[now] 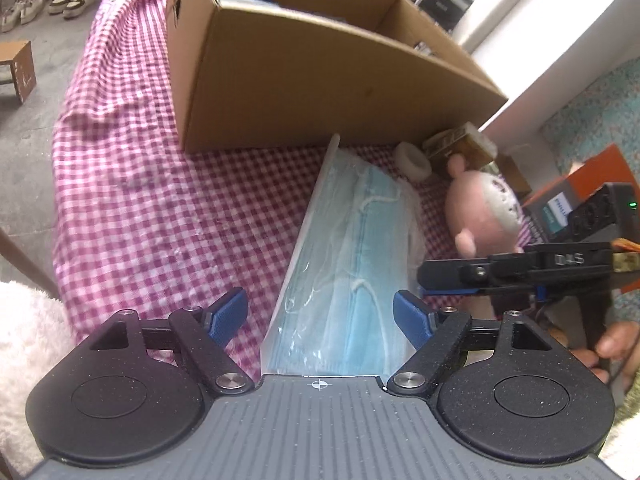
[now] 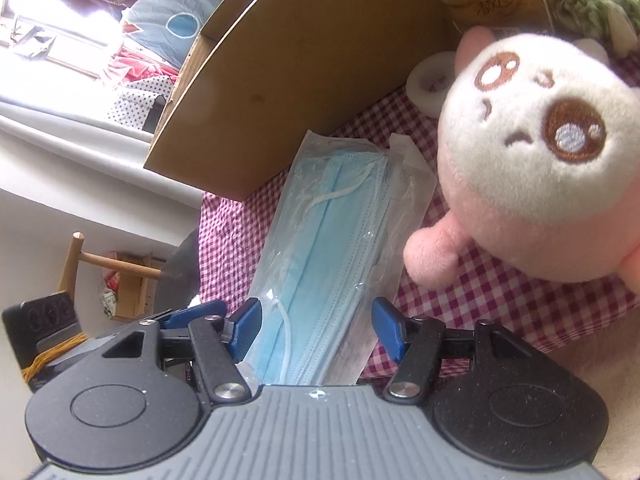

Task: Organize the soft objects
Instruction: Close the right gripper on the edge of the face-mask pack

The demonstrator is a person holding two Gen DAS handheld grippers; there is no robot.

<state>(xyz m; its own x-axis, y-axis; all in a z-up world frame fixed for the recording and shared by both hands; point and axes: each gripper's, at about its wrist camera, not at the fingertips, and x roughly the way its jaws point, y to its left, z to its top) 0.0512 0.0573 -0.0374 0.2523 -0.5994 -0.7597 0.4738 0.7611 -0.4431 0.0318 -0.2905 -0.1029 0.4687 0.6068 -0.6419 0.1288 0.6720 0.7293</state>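
A clear-wrapped pack of blue face masks [image 1: 352, 248] lies lengthwise on the pink checked cloth [image 1: 160, 200], reaching from the cardboard box toward me. My left gripper [image 1: 320, 316] straddles its near end with the jaws wide; the left pad stands clear of the wrap. In the right wrist view the mask pack [image 2: 320, 248] sits tilted between the pads of my right gripper [image 2: 318, 328], which press on both its edges. A pink and white plush toy [image 2: 532, 152] rests just right of the pack, the same plush toy [image 1: 484, 208] showing beyond the right gripper [image 1: 432, 280].
An open cardboard box [image 1: 312, 80] stands behind the pack. A white tape roll [image 1: 412, 160] and a gold carton [image 1: 460, 144] sit by its corner, an orange box [image 1: 592, 176] farther right. A hand [image 1: 616, 344] holds the right gripper. The cloth drops off at the left.
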